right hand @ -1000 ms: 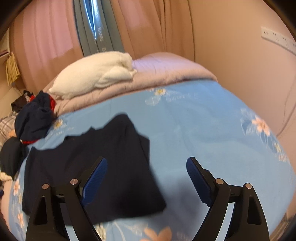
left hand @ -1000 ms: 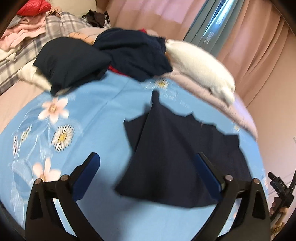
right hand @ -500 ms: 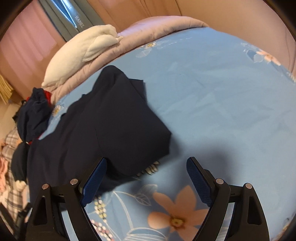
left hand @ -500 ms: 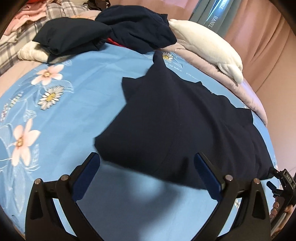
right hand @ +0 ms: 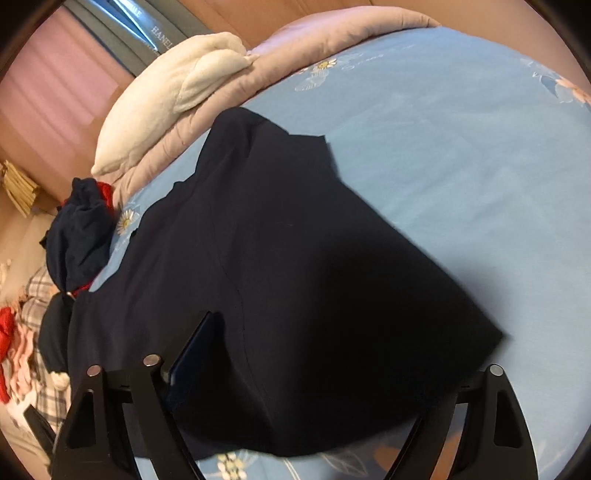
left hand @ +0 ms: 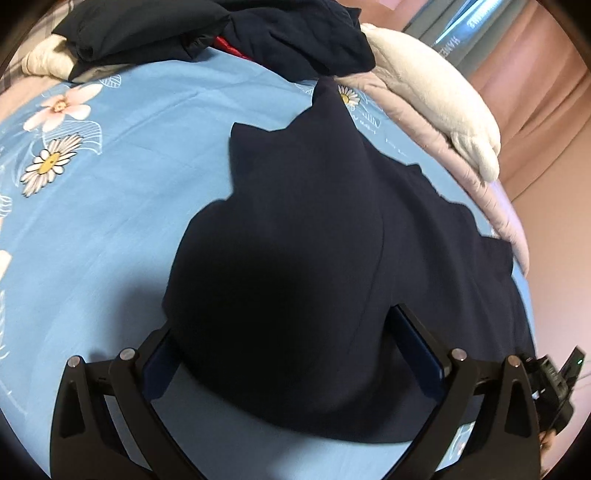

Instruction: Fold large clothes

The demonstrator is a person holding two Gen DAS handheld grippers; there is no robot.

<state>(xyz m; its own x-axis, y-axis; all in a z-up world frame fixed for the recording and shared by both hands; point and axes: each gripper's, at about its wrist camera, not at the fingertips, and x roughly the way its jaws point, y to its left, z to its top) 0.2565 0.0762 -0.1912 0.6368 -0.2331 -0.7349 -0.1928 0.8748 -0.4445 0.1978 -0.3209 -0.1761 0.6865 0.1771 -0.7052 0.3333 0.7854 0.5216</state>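
Dark navy garment (left hand: 314,236) lies spread on a bed w/ a light-blue flowered sheet (left hand: 122,192), partly folded: one layer doubled over another, seam line visible running down the top layer.

Left gripper (left hand: 291,347): fingers (left hand: 417,343) stand wide, one each side of the garment's near edge. Cloth bulges up between them and hides most of the left finger's blue pad; right pad shows against the fabric. Pads don't look pressed on anything, so open around the fold. Sheet shows bare just below and to the left of the fingers.

Right gripper (right hand: 317,369): fingers (right hand: 192,347) fairly wide but closing in. The garment (right hand: 295,258) fills the gap between them; its near corner drapes over the right-side finger, which is mostly hidden, so can't tell if that pad touches cloth. Left-side blue pad sits on the fabric by the seam. No firm pinch visible.

Beyond the fingers in both views: a white pillow (right hand: 170,92) on a mauve quilt (right hand: 332,40) at the far bed edge. Left of the right gripper's fingers, a heap of other dark clothes (right hand: 79,232) w/ a bit of red; same heap (left hand: 221,33) sits far ahead of the left gripper's fingers, near the garment's far tip. Pink curtains (right hand: 62,96) behind.
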